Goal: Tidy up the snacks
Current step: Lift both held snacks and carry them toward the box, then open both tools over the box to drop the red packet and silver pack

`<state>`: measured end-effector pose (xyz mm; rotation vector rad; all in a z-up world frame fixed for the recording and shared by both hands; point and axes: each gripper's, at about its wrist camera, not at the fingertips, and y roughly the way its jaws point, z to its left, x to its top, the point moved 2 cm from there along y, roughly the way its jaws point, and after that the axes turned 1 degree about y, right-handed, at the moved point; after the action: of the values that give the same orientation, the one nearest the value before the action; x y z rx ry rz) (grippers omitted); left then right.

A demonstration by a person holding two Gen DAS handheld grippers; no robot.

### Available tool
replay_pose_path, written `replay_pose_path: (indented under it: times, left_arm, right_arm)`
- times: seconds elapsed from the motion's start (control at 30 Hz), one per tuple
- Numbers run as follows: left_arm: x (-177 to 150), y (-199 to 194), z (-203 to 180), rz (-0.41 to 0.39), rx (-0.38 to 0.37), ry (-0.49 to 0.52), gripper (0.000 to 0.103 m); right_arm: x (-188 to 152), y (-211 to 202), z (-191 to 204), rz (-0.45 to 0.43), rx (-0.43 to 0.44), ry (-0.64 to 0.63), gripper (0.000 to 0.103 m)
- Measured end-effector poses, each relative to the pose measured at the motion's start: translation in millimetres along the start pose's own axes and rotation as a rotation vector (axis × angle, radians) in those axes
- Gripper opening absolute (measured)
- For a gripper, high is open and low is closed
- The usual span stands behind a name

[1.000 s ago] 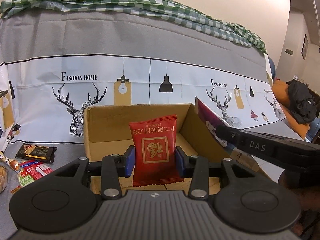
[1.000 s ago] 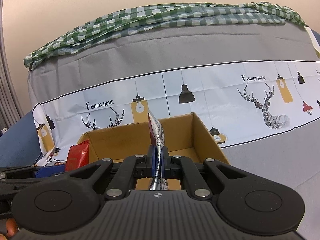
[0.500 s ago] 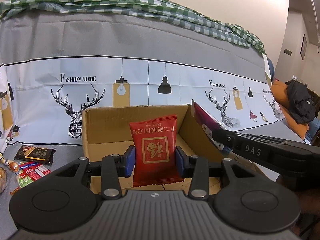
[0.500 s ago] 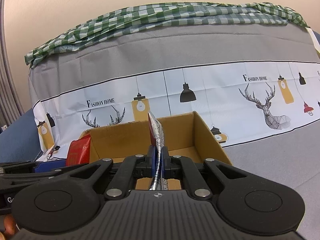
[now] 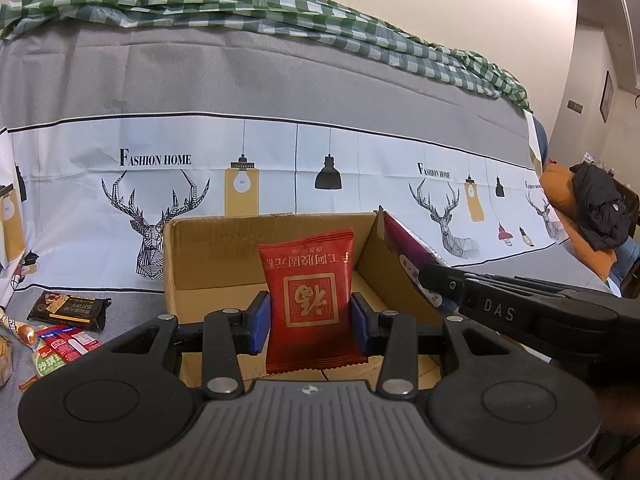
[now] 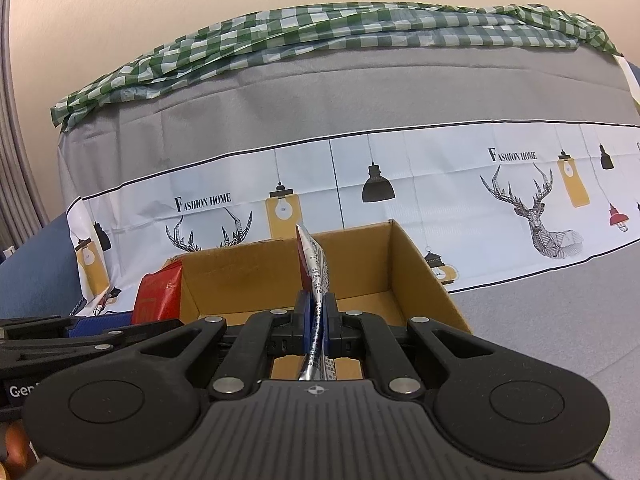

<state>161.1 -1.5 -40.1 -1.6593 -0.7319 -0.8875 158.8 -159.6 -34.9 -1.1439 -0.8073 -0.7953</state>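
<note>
A home interior, prob. a living rm, is indicated. A large furniture piece w/ a printed "Fashion Home" cover (image 5: 280, 168) (deer, lamps) is seen, topped by a green checked cloth (image 5: 240, 8). Framed pics (image 5: 607, 96) are hung on the cream wall, and a dark jacket (image 5: 600, 208) is draped over an orange cushion (image 5: 560, 192). Snack packets (image 5: 64, 344) are scattered beside a cardboard box (image 5: 200, 256).

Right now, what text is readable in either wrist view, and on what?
"FASHION HOME": printed cloth.
"DAS": right gripper, on its side.
"Gen", cut off: left gripper.
Red packet: Chinese print, upside down, unread.
Silver packet, loose snacks: too small.
</note>
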Motion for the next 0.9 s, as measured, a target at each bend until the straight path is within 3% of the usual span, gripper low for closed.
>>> replay_pose_path:
  times: [0.57,0.77,0.87,0.9]
  left_arm:
    - [0.4,0.8,-2.0,-0.001,-0.001,0.000,0.046]
    - [1.8,0.7,-2.1,0.000,-0.013,-0.007,0.052]
    - [1.3,-0.9,-0.9,-0.010,-0.005,0.000,0.052]
    - [1.1,-1.1,0.0,-0.010,0.000,0.003,0.052]
  right_arm:
    - [-0.6,0.5,1.1,-0.004,0.002,-0.007,0.005]
    - [-1.0,0.7,0.7,0.000,-0.003,-0.004,0.005]
    - [-0.5,1.6,-0.4,0.007,-0.012,0.004,0.014]
    - [-0.4,2.5,-0.5,0.010,-0.018,0.013,0.022]
